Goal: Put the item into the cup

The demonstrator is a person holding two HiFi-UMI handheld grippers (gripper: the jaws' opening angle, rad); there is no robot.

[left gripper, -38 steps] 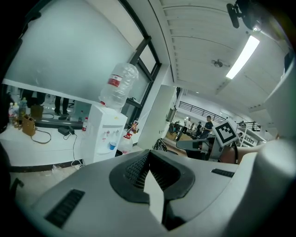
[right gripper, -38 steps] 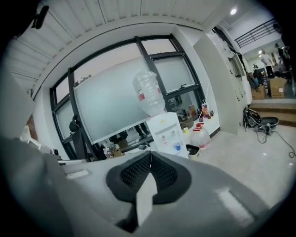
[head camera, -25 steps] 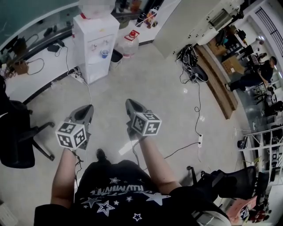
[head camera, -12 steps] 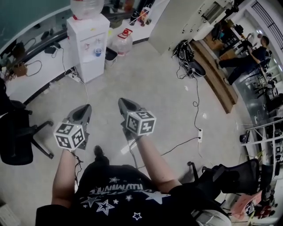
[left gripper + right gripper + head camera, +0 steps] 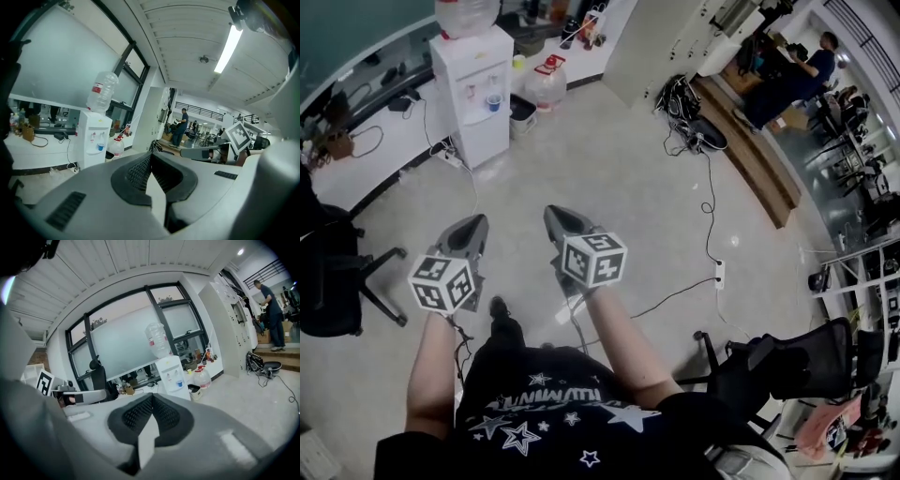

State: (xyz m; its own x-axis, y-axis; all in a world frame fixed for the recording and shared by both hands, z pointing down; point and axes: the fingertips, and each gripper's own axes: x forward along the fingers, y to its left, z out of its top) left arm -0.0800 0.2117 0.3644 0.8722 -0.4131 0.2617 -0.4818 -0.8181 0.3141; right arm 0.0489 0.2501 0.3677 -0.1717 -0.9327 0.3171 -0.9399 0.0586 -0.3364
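Both grippers are held out in front of the person's body, above a pale floor. My left gripper is shut with nothing between its jaws, and in its own view the left gripper shows its ribbed pads meeting. My right gripper is likewise shut and holds nothing, with the right gripper closed to a point. A small blue cup sits in the tap niche of a white water dispenser ahead, far from both grippers. No loose item shows in any view.
A spare water jug stands right of the dispenser. A black office chair is at the left, another chair at the lower right. Cables and a power strip lie on the floor. A person stands far right.
The head view has shifted, so the dispenser sits further up and left in frame. Both grippers stay shut and have risen slightly in frame. The far person has moved.
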